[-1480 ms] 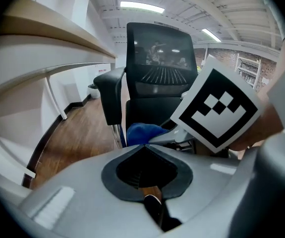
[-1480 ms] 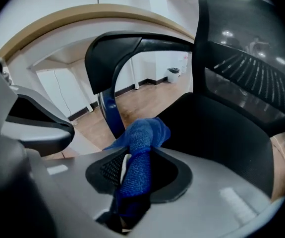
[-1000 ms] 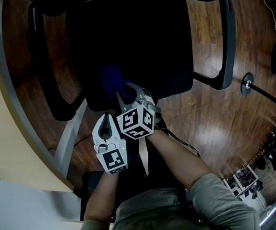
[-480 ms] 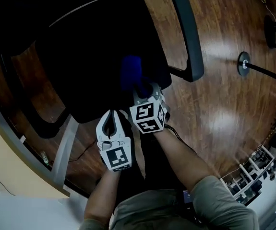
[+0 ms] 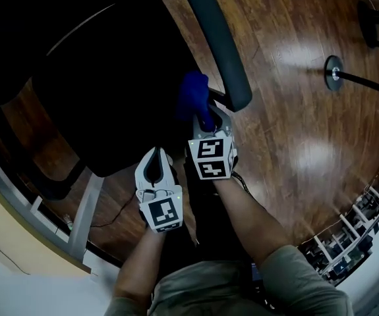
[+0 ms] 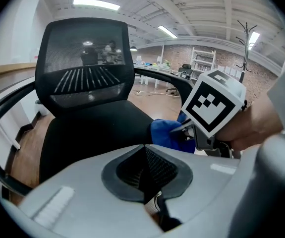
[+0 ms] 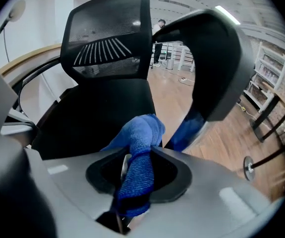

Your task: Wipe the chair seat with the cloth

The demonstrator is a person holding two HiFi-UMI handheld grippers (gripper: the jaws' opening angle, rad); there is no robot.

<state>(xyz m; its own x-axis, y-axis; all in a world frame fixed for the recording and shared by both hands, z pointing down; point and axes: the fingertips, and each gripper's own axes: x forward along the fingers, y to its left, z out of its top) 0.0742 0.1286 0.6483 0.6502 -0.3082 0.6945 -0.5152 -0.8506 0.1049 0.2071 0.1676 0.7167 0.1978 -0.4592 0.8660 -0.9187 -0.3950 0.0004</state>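
- The right tool [image 5: 207,118] is clamped on the blue cloth [image 5: 193,95]. In the right gripper view a twisted strand of it runs down between the jaws, and the rest bunches out in front of them.
- The left tool [image 5: 156,162] holds nothing. Its own view shows the jaws drawn together with no gap, and it hovers off the front edge of the chair seat [image 5: 123,104], just beside the right tool.
- The cloth sits at the seat's right edge, close under the right armrest [image 5: 221,54]. From the left gripper view the bunch seems to rest on the seat surface there, though how firmly it presses I cannot tell.
- The step in hand looks like the wiping itself, with the cloth at the right-hand end of a pass. No dirt or wet trail shows on the black seat, so how much is already covered cannot be judged.
- The next move probably calls for dragging the bunch back across the seat toward its left side and rear, pressing down so the cloth stays flat on the surface.
- The armrest hangs close above the cloth, so the right tool needs to stay low and clear of it.
- The left tool could steady the chair if it rolls or swivels.
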